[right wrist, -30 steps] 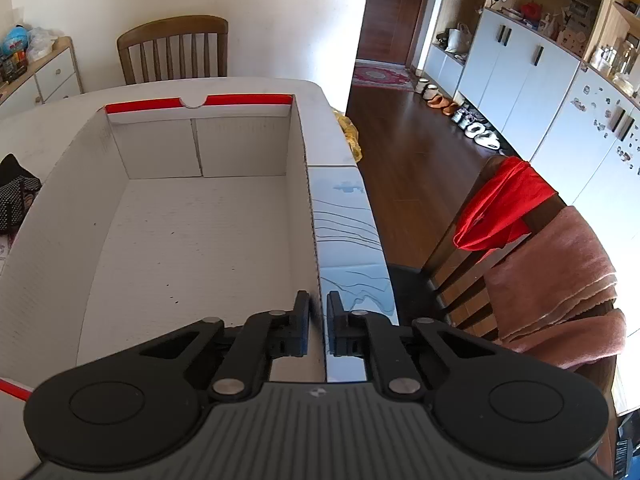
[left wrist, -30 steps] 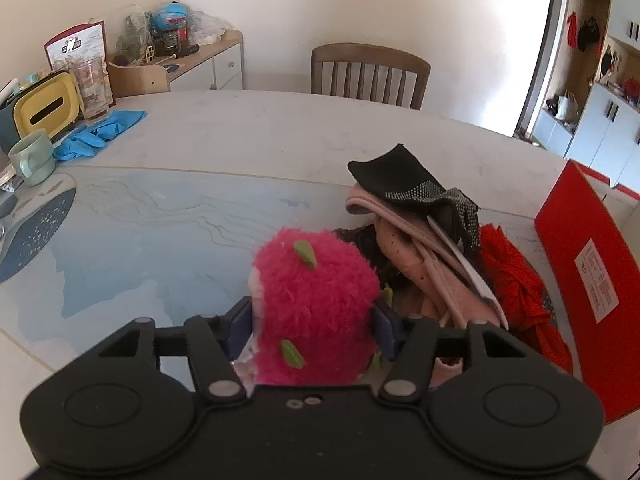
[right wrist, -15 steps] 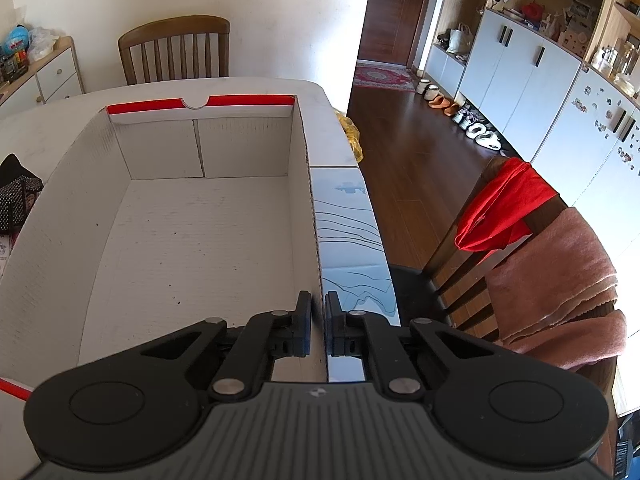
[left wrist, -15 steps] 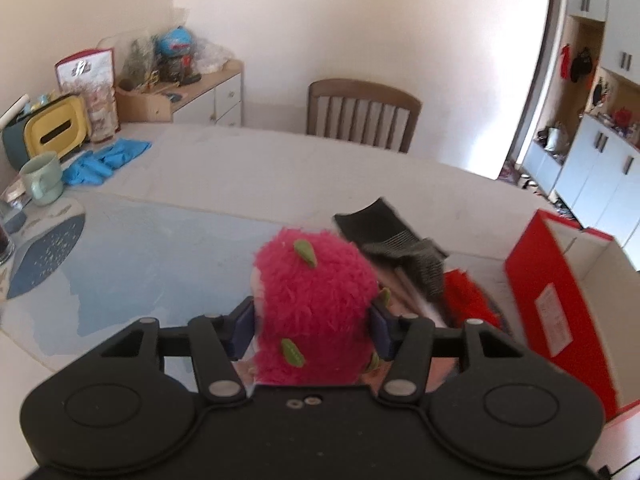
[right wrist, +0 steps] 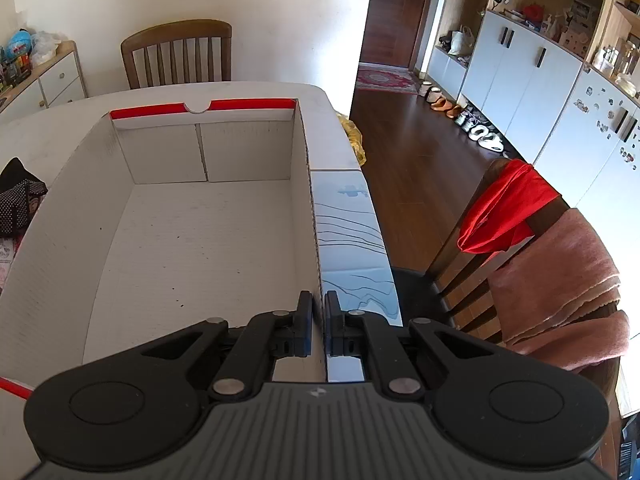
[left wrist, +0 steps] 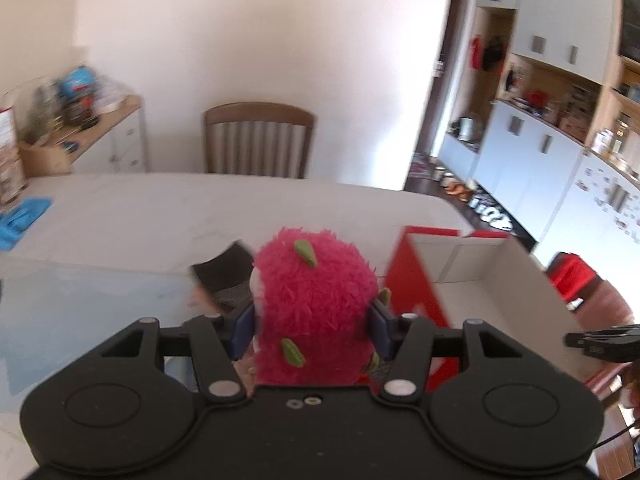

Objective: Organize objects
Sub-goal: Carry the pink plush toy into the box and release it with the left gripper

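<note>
My left gripper (left wrist: 312, 330) is shut on a pink fuzzy plush toy (left wrist: 314, 300) with green spikes and holds it in the air above the table, just left of the red-and-white cardboard box (left wrist: 416, 280). My right gripper (right wrist: 319, 322) is shut on the right wall of that box (right wrist: 308, 208), near its front corner; it also shows at the right edge of the left wrist view (left wrist: 600, 342). The box is open and white inside, with nothing in it. A pile of clothes (right wrist: 16, 196) lies left of the box, mostly hidden behind the toy in the left wrist view.
A wooden chair (left wrist: 258, 140) stands at the table's far side. A chair with a red cloth and a pink towel (right wrist: 556, 272) stands right of the table. A blue cloth (left wrist: 20, 218) lies at the far left. Cabinets line the right wall.
My left gripper has lifted the plush toy and swung right toward the box, so the clothes pile has dropped out of sight. My right gripper has stayed on the box wall.
</note>
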`<act>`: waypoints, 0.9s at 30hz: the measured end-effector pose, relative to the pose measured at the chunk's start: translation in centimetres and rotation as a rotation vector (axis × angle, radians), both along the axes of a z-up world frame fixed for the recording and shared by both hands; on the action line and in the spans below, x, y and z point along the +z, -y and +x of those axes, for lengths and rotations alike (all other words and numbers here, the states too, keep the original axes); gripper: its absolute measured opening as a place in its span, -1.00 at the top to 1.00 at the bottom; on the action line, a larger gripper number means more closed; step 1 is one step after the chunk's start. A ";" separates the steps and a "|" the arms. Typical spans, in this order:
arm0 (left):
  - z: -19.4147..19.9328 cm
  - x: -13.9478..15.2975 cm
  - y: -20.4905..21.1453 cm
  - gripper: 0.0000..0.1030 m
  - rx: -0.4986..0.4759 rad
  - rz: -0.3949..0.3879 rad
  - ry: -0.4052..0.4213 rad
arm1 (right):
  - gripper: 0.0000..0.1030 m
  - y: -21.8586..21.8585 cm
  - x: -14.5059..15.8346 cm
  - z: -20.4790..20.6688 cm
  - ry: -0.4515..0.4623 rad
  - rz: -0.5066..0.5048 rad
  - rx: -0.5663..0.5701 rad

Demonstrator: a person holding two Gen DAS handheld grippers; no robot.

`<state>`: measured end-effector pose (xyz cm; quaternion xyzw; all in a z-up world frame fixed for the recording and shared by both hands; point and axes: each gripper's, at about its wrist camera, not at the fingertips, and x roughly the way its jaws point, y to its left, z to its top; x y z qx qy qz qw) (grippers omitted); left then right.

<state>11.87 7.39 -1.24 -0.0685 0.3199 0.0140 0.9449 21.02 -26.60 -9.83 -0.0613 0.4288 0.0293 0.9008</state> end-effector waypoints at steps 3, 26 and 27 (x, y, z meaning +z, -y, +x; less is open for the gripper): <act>1.1 0.4 2.1 -0.10 -0.060 0.000 0.006 | 0.92 0.1 0.0 0.0 0.000 0.005 0.004; 8.2 -4.4 17.7 -0.11 -0.380 0.109 -0.155 | 0.96 0.5 -0.1 -0.1 -0.034 0.065 0.097; 8.4 -4.9 18.1 -0.11 -0.382 0.118 -0.173 | 0.96 0.5 -0.1 -0.1 -0.035 0.067 0.102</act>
